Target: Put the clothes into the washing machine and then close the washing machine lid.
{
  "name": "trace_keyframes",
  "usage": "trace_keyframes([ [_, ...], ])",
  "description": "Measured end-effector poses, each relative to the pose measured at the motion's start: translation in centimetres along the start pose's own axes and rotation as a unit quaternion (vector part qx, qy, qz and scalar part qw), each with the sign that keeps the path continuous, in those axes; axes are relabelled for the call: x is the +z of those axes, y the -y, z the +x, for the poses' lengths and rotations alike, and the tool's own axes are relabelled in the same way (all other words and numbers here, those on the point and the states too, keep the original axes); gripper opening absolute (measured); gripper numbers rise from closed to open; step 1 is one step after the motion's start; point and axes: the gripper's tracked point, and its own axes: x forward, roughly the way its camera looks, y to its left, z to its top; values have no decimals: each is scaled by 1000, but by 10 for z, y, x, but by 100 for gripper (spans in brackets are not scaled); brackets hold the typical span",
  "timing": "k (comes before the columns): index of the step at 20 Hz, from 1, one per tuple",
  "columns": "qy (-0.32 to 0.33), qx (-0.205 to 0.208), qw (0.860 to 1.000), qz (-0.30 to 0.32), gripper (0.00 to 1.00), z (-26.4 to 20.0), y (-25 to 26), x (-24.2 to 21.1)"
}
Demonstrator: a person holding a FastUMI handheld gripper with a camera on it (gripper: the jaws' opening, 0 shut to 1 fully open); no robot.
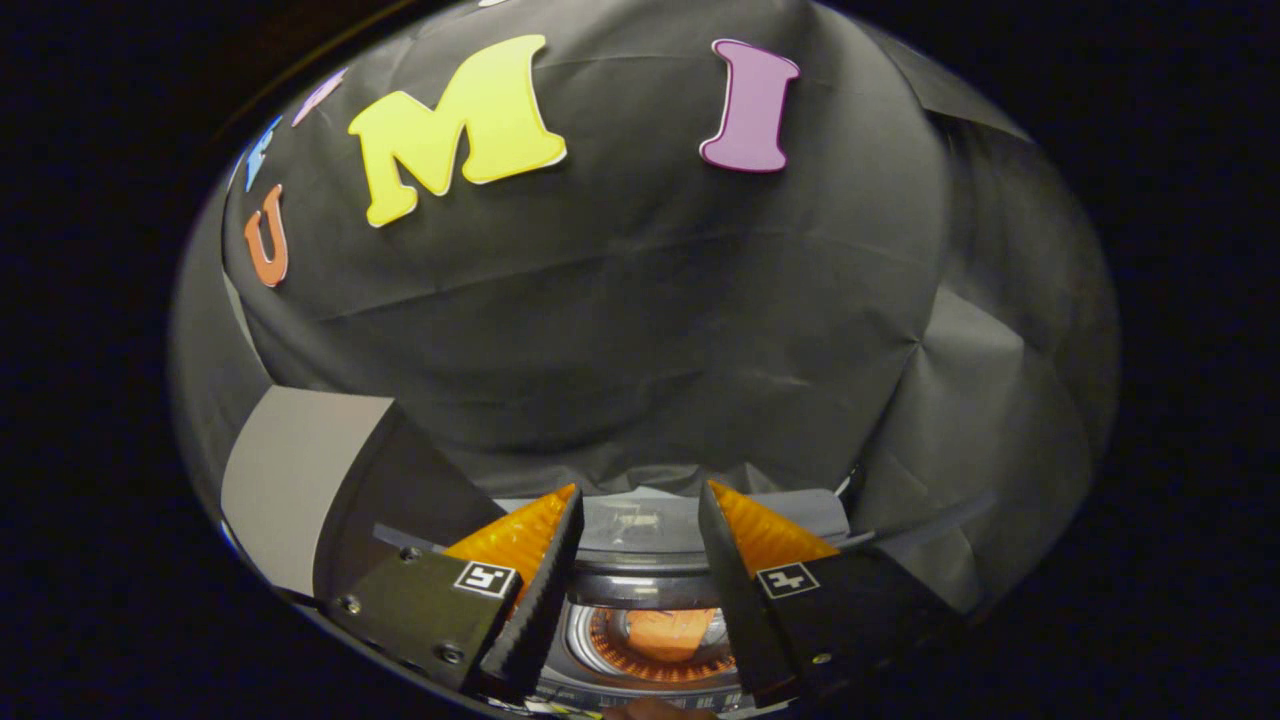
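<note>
Here the gripper [640, 520] hangs over the open washing machine [640, 600], holding nothing.

Its fingers stand wide apart, and between them, lower down, the round drum shows with an orange piece of clothing [668, 634] lying inside (folded or bunched, hard to tell which). The lid [300, 480], a grey panel, stands raised beside the left finger. Beyond the fingers, the black cloth wall [620, 330] rises behind the machine.
</note>
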Motion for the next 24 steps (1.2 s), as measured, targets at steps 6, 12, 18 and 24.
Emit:
trace_keyframes([
  [6,-9,4,1000,0,74,-19,4,-30],
  [12,-52,5,998,37,74,-18,16,-75],
  [18,-82,-1,996,30,74,-19,31,-126],
  [24,-82,-6,996,42,74,-32,32,-145],
])
